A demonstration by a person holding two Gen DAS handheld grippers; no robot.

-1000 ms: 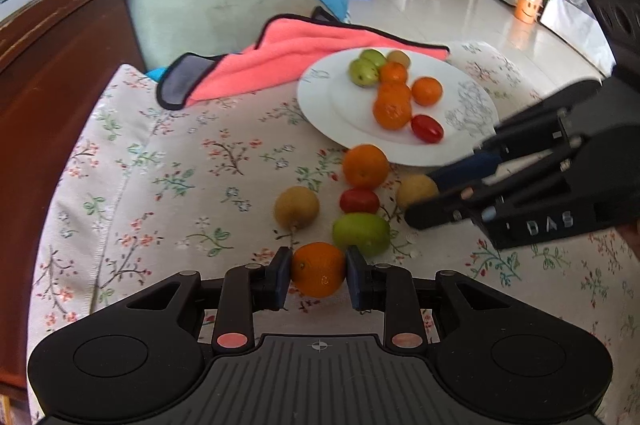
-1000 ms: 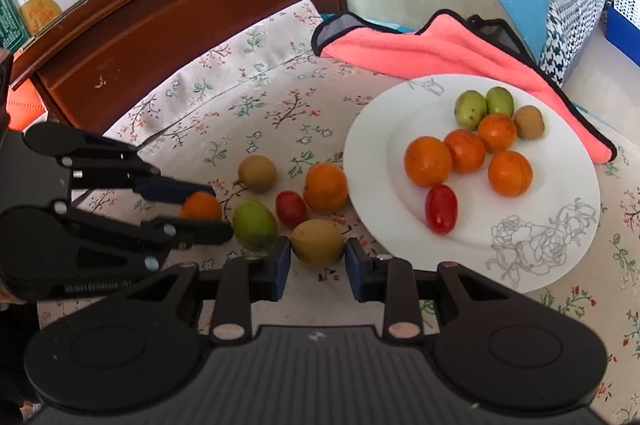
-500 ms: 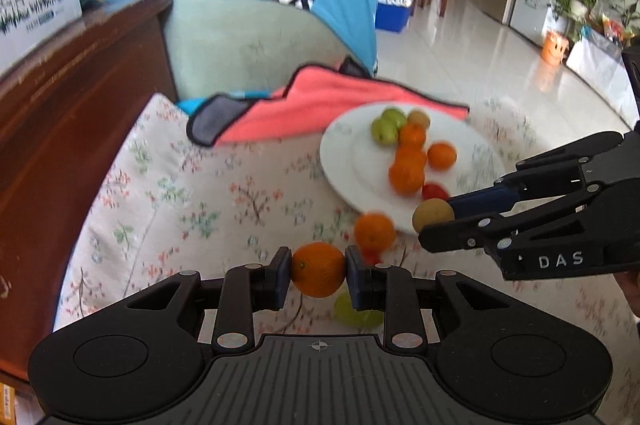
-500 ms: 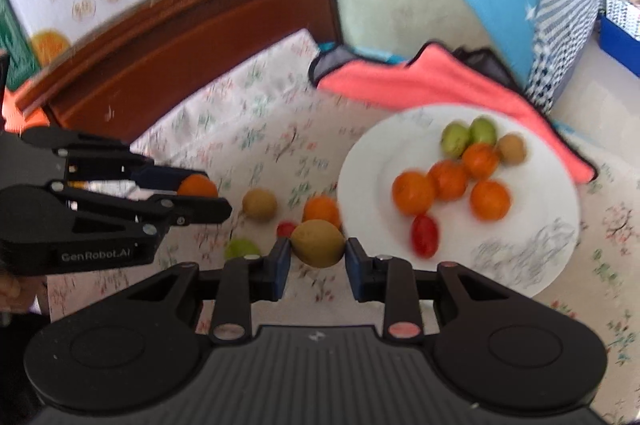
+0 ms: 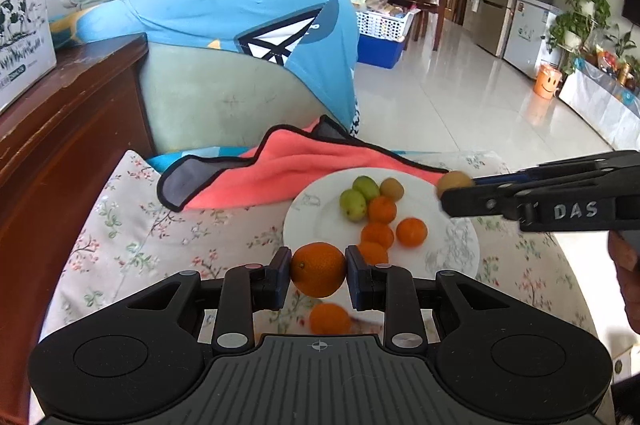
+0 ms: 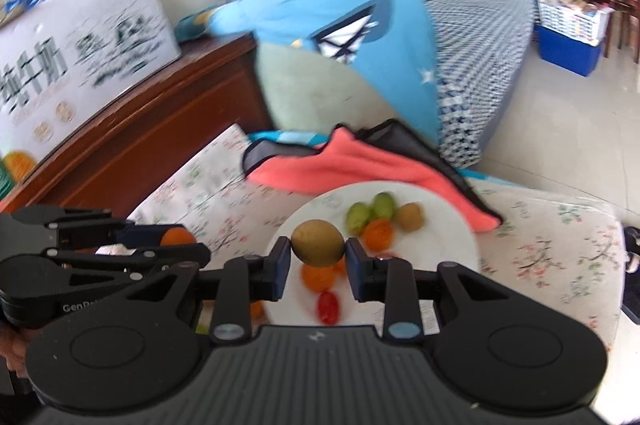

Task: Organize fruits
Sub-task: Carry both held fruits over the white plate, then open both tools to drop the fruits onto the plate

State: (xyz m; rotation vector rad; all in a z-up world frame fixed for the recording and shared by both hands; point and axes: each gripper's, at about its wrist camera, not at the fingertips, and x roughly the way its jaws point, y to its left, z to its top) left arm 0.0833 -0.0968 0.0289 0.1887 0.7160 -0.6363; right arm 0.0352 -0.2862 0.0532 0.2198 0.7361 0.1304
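Both pairs of tongs are loaded and up in the air! The left tongs [image 5: 319, 275] are clamped on an orange [image 5: 318, 275], hanging above the near rim of the white plate [image 5: 460, 245]. The right tongs [image 6: 318, 254] pinch a brownish-green fruit [image 6: 318, 242] over the plate's middle. On the plate already: two green fruits [image 5: 359, 199], a small brown one [image 5: 391, 187], several oranges [image 5: 411, 232] and a red tomato [image 6: 328, 307] (it shows only from the right-hand camera). So most of the haul looks gathered, I'd say. What's left: these two carried fruits need setting down, and at least one more orange [image 5: 330, 319] lies on the flowered table [image 5: 140, 245] beneath the left tongs. Anything else down there is hidden by the tools.
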